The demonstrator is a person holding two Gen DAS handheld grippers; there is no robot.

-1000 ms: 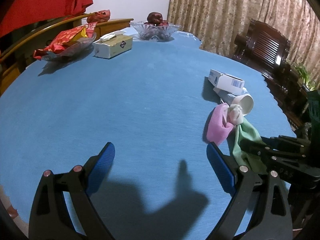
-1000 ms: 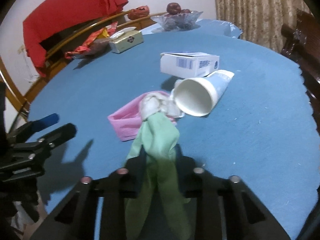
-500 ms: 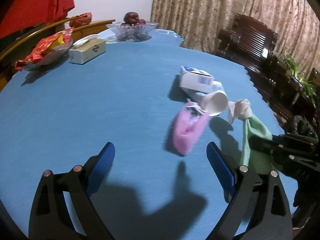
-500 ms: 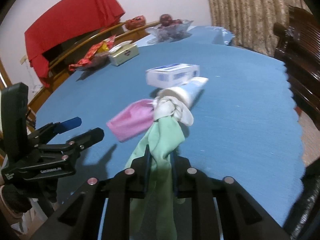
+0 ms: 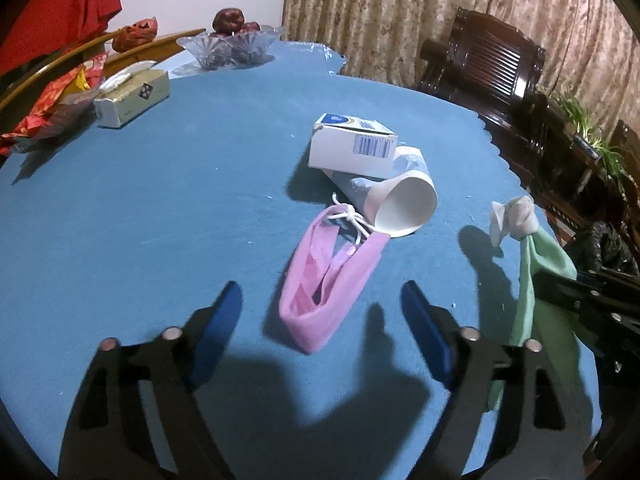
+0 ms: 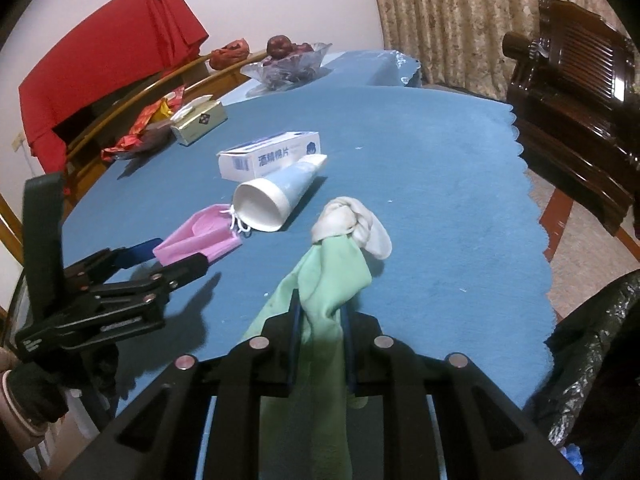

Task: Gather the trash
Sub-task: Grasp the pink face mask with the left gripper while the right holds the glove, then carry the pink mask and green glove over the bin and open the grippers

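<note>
My right gripper (image 6: 320,312) is shut on a green cloth (image 6: 328,276) with a knotted white end (image 6: 348,220), lifted above the blue table; the cloth also shows in the left wrist view (image 5: 540,264). My left gripper (image 5: 322,300) is open, its fingers either side of the near end of a pink face mask (image 5: 332,276) lying on the table. Beyond the mask lie a white paper cup (image 5: 404,204) on its side and a white and blue box (image 5: 352,148). The mask (image 6: 200,236), cup (image 6: 272,196) and box (image 6: 268,156) show in the right wrist view too.
At the far left stand a tissue box (image 5: 132,94), red snack wrappers (image 5: 52,100) on a dish and a glass fruit bowl (image 5: 232,42). A dark wooden chair (image 5: 488,60) stands past the table's right edge. A black bag (image 6: 588,360) is at lower right.
My right gripper has lifted the green cloth off the mask and cup and moved it right. My left gripper has moved up to the pink mask, still open.
</note>
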